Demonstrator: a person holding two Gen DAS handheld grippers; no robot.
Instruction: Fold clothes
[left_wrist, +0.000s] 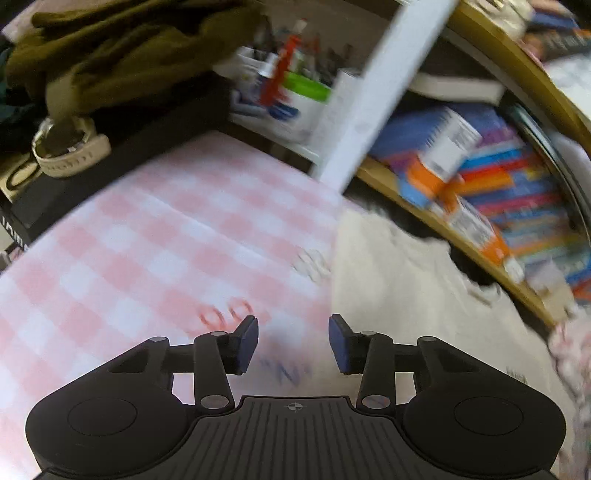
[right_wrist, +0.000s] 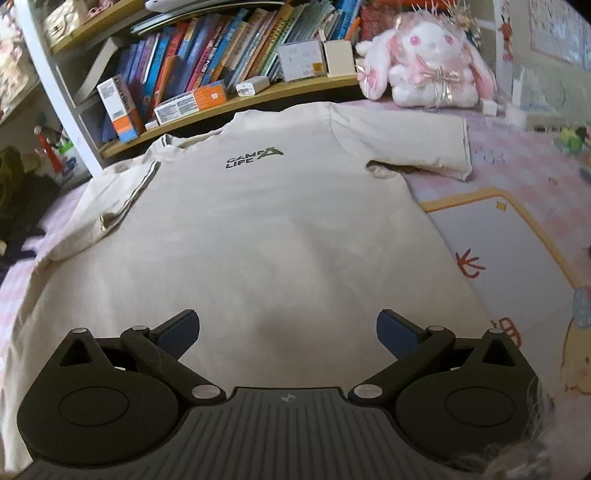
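A beige T-shirt (right_wrist: 266, 236) with a dark "CAMP LIFE" print lies flat on the table, collar toward the bookshelf, both sleeves spread out. My right gripper (right_wrist: 288, 332) is open and empty, hovering over the shirt's lower part. In the blurred left wrist view the shirt's edge (left_wrist: 399, 295) shows to the right. My left gripper (left_wrist: 293, 341) is open and empty above the pink checked tablecloth (left_wrist: 147, 251), just left of the shirt.
A curved wooden bookshelf (right_wrist: 229, 107) full of books runs behind the shirt. A pink plush rabbit (right_wrist: 428, 62) sits at the back right. A picture mat (right_wrist: 509, 251) lies right of the shirt. Olive clothes (left_wrist: 110, 55) and a watch (left_wrist: 70, 147) lie at far left.
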